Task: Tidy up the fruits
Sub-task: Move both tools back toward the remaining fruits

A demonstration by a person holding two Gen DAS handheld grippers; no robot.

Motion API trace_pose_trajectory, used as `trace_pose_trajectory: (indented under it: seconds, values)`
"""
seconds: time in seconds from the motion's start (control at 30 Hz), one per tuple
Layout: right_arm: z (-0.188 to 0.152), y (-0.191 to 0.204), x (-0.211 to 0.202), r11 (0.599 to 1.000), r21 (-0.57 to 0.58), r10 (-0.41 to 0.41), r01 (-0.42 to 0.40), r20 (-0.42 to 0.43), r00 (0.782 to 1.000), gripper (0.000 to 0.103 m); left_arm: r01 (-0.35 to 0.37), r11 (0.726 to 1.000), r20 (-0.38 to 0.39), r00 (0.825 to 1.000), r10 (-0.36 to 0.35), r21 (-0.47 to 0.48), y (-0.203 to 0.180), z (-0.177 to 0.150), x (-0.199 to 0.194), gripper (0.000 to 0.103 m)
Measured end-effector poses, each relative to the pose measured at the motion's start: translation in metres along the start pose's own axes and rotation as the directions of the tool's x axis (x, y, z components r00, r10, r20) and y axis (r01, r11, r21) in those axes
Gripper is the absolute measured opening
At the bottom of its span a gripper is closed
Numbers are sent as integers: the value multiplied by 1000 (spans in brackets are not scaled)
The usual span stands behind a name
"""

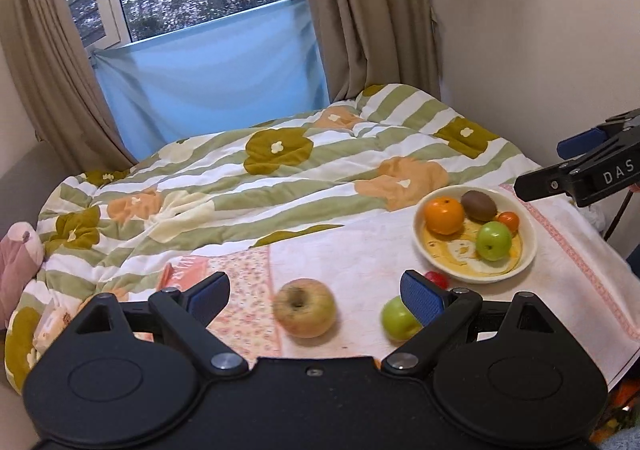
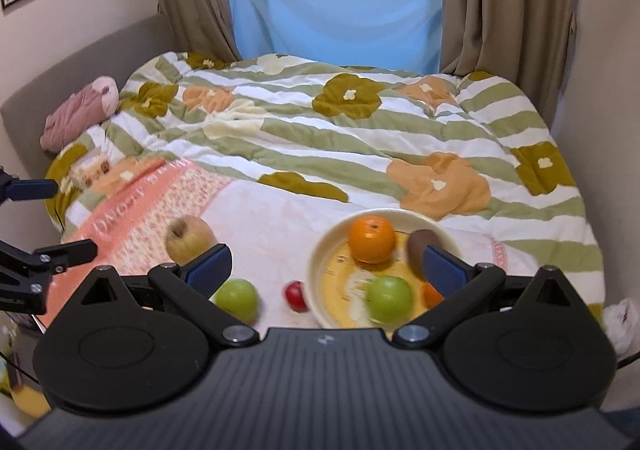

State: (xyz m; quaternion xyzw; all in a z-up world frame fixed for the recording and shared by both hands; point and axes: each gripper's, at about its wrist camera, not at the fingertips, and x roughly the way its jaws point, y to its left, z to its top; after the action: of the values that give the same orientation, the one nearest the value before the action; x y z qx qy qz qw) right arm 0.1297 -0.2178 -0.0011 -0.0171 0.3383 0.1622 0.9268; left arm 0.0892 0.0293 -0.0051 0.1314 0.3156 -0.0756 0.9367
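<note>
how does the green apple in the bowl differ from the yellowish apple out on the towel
The green apple lies inside the bowl among other fruit; the yellowish apple lies alone on the towel. The green apple is bright, even green; the yellowish apple is dull yellow with a pinkish blush. The green apple looks smaller than the yellowish apple. Both are round, show a stem dimple, and are untouched by either gripper.

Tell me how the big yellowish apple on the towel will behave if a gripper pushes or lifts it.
The yellowish apple is round and lies on its side, so a push would likely roll it. The towel lies over soft bedding, which may slow it or steer it unevenly. Its skin looks smooth, so the fingers should probably close across its widest part.
</note>
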Motion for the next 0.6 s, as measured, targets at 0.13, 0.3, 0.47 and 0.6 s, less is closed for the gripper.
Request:
trace_pose_trajectory:
  seconds: [0.13,0.3,0.47,0.6]
  values:
    - [1,28,13,999,47,-9,10,-18,1000,103,33,999,-15,999,-32,24,26,-1,13,95]
    - [-9,56,38,995,89,-41,46,-59,997,103,96,994,-48,994,-94,45,52,-7,42,95]
    - [-25,74,66,986,145,-70,84,-97,993,103,159,984,-80,985,-153,84,63,-15,74,95]
    - [-38,83,90,977,178,-93,117,-136,986,103,204,975,-114,975,-193,91,68,-22,106,95]
